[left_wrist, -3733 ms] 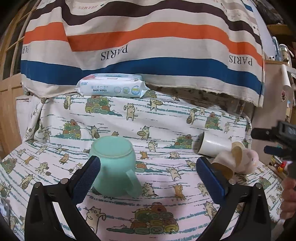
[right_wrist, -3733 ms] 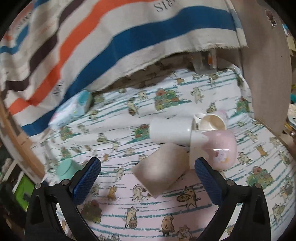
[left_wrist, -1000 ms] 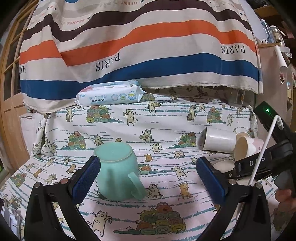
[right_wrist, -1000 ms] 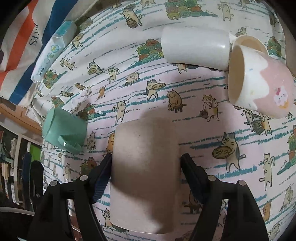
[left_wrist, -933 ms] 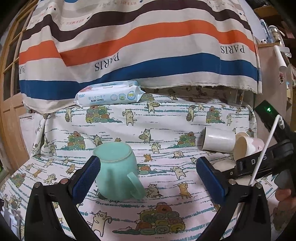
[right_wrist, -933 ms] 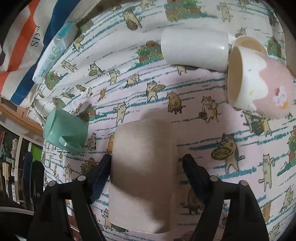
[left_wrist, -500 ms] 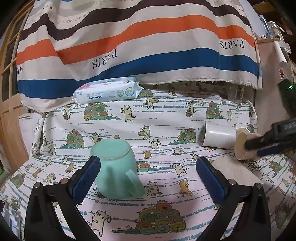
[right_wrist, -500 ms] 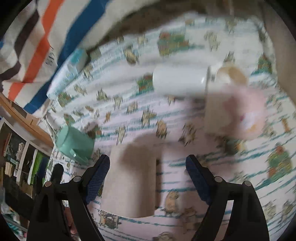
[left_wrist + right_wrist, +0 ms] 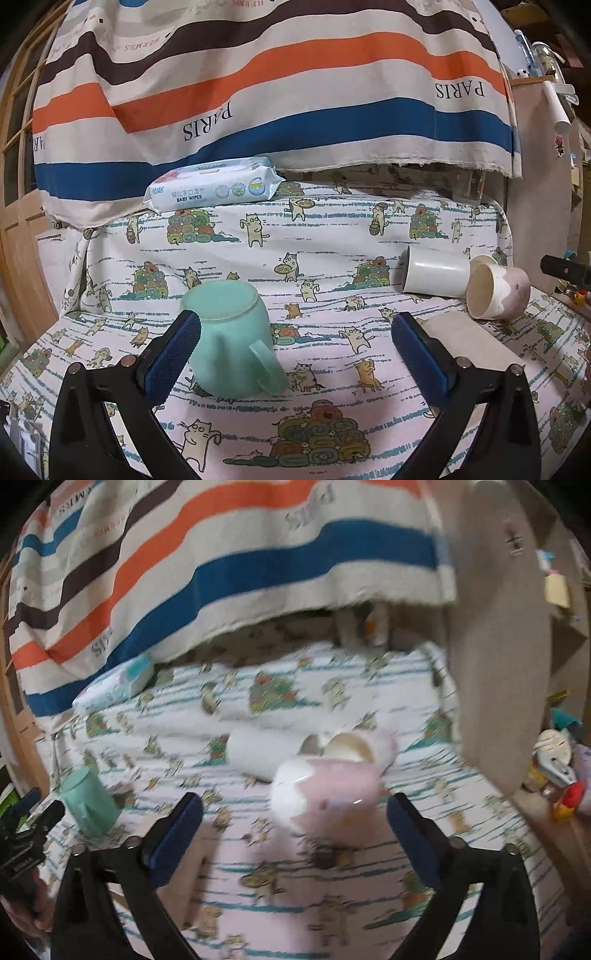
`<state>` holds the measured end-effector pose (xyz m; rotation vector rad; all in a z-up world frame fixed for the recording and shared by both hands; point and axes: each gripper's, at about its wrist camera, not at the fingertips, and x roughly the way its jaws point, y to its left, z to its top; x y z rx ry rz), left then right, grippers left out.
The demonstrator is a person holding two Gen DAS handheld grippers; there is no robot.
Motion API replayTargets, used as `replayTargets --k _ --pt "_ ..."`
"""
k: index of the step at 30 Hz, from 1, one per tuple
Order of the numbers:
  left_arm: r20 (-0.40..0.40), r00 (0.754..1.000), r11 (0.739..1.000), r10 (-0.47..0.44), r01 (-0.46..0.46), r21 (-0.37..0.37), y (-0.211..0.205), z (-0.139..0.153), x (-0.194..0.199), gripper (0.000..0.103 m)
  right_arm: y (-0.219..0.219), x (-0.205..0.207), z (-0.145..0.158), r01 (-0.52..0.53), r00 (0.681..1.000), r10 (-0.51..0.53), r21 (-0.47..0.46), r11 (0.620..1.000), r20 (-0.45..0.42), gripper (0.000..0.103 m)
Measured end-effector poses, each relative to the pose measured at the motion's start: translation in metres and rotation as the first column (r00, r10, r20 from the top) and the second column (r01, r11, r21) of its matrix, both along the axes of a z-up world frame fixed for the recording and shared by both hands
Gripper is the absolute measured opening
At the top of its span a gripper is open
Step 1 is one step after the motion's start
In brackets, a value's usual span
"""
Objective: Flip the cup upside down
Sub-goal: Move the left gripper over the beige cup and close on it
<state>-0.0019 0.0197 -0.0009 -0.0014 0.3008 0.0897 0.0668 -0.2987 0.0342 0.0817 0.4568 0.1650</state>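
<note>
A mint-green mug [image 9: 231, 341] stands upside down on the cat-print cloth, right by my left gripper's left finger. My left gripper [image 9: 295, 354] is open and empty. A beige cup [image 9: 469, 338] stands upside down behind its right finger. A white cup [image 9: 436, 276] and a pink-and-white mug [image 9: 496, 291] lie on their sides at the right. In the blurred right wrist view my right gripper [image 9: 295, 834] is open and empty, with the pink mug [image 9: 325, 794] just ahead between the fingers, the white cup [image 9: 262, 753] behind it and the green mug [image 9: 90, 801] far left.
A pack of baby wipes [image 9: 212, 188] lies at the back under a hanging striped cloth [image 9: 277, 92]. A brown board [image 9: 498, 646] stands along the right edge. Small items [image 9: 557, 771] clutter the far right. The left gripper [image 9: 26, 830] shows at the lower left.
My right gripper has opened and let go of the beige cup, which now stands upside down on the cloth. It has pulled back and swung towards the pink mug. My left gripper stays still.
</note>
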Motion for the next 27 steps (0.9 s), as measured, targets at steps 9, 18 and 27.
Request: replayTargets --k 9,18,27 --pt "0.003 1.0 1.0 -0.027 0.027 -0.002 -0.001 0.0 -0.002 0.103 -0.004 -0.011 -0.011 -0.006 0.997 0.006 0.007 1.0 0.078 0.102" --pt "-0.17 0.985 0.994 -0.033 0.015 -0.106 -0.009 0.017 0.009 0.103 -0.004 -0.024 -0.004 0.02 0.986 -0.014 -0.037 0.999 0.169 0.102" --pt "-0.389 0.919 0.974 -0.068 -0.023 -0.225 -0.029 0.05 0.037 0.102 -0.01 -0.024 -0.005 0.047 0.986 -0.042 -0.031 0.998 0.161 0.103"
